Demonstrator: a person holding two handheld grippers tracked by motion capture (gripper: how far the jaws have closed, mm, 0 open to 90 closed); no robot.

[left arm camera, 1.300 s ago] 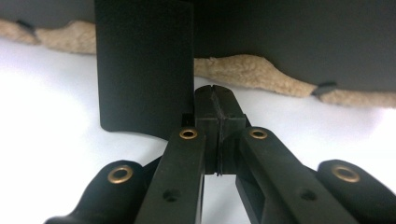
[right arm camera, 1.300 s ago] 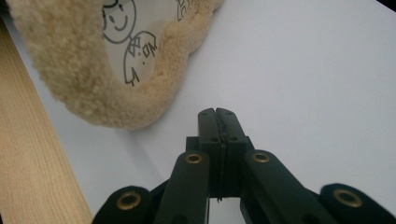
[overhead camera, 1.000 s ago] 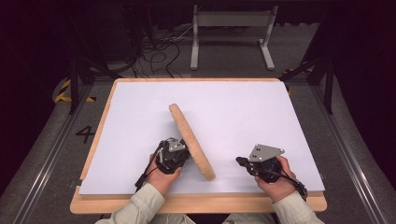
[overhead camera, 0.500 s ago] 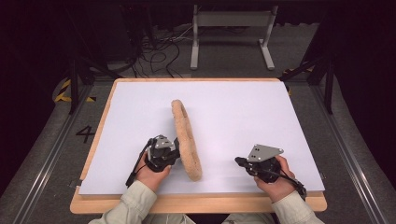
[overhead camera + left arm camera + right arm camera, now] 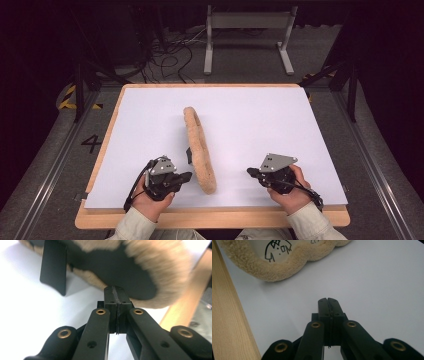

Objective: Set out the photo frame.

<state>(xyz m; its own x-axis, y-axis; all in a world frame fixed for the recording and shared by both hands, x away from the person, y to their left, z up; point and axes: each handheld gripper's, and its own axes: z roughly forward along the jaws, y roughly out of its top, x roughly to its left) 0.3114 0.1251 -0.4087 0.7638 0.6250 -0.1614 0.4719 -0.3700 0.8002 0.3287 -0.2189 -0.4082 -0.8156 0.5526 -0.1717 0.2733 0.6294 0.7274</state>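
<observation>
The object in hand is a fleece-rimmed frame (image 5: 199, 150) — a plush-bordered picture stand, by the look of it. It stands on edge near the middle of the white sheet (image 5: 280, 120) that covers the wooden table (image 5: 210, 218), running from the centre toward the near edge. The left gripper view shows its black back panel and a black prop leg (image 5: 53, 267) swung out onto the sheet. The right gripper view shows the front face, with drawn figures inside the fleece border.

The left gripper (image 5: 116, 296) has its jaws pressed together with nothing between them. Its tips are at, or just short of, the black back near the frame's near end — the blur there prevents a firm reading of contact. The right gripper (image 5: 328, 302) is likewise closed and empty. It rests low over the sheet, near the front face but apart from it.

Judged step: standing the frame up on its prop leg, the left tool nudging from behind.

The next move calls for a light, steady push low on the back until the leg carries the weight, with the right gripper ready to check any forward tip.
</observation>
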